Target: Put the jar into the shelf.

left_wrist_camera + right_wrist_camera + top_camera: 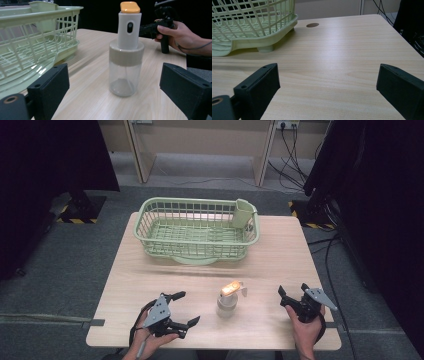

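A clear spray bottle [228, 300] with a white head and orange top stands upright near the table's front edge. In the left gripper view the spray bottle [126, 53] is straight ahead, a short way beyond the wide-apart jaws. My left gripper [189, 309] is open, to the bottle's left, pointing at it. My right gripper [292, 294] rests open at the front right, its jaws aimed toward the far side, with bare table between them. Far off in the left gripper view is the right gripper [160, 23], held in a hand.
A pale green wire dish basket [150, 215] with a small cup holder [242, 213] in its far right corner stands at the table's back. The basket's corner [262, 37] is ahead and left of my right gripper. Dark panels flank the table.
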A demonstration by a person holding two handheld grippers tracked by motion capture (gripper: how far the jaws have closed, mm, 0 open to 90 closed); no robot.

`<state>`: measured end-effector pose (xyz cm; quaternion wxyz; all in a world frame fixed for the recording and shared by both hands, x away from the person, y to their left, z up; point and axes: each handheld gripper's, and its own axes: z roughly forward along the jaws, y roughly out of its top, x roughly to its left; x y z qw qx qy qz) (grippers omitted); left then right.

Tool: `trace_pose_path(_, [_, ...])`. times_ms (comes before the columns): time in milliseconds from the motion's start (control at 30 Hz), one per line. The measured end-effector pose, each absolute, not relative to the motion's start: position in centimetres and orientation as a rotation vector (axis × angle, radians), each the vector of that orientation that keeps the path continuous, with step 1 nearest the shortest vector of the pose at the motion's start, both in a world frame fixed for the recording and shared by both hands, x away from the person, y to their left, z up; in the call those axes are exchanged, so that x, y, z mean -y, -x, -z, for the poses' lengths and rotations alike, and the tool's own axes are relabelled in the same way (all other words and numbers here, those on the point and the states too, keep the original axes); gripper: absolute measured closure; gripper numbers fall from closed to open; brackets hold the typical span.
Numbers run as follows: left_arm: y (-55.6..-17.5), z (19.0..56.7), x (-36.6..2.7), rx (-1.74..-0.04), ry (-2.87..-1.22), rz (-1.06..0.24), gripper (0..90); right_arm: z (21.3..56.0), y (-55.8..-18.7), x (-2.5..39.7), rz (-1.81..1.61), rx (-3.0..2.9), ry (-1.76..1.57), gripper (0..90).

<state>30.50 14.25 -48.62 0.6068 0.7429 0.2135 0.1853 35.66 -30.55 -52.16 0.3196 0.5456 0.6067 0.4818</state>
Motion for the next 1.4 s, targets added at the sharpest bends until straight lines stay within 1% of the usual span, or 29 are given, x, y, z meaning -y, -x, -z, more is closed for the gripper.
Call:
trace_pose_path(233, [-31.6, 47.7, -12.3, -0.477, -1.692, -0.425, 8.5, 52.2, -35.7, 30.6, -1.267, -1.595, -1.433, 5.0])
trace_pose_path(500, [-32.8, 47.1, -10.3, -0.455, -1.698, -0.418, 12.2, 52.2, -35.7, 30.6, -1.267, -1.596, -1.434, 5.1])
trace_pose_path(733, [-33.3, 47.1, -8.6, -0.434, -1.713, -0.409, 22.8, 52.2, -35.7, 30.6, -1.269, -1.594, -1.433, 5.2])
trace_pose_path(800, [-33.5, 47.0, -8.2, -0.441, -1.713, -0.41, 24.5, 52.2, -35.7, 30.6, -1.267, -1.595, -1.432, 5.2])
trace_pose_path(933, [-33.8, 46.9, -7.7, -0.451, -1.703, -0.407, 29.0, 52.2, -35.7, 30.6, -1.267, -1.596, -1.432, 5.2])
trace_pose_path(1100, [-33.8, 46.7, -7.2, -0.431, -1.714, -0.412, 37.1, 52.2, -35.7, 30.6, -1.266, -1.596, -1.435, 5.4])
trace_pose_path(1267, [-33.9, 46.6, -6.4, -0.422, -1.726, -0.411, 41.8, 52.2, -35.7, 30.5, -1.264, -1.597, -1.432, 5.4])
trace_pose_path(1400, [-33.9, 46.8, -6.0, -0.41, -1.735, -0.408, 49.4, 52.2, -35.7, 30.6, -1.266, -1.595, -1.436, 5.5])
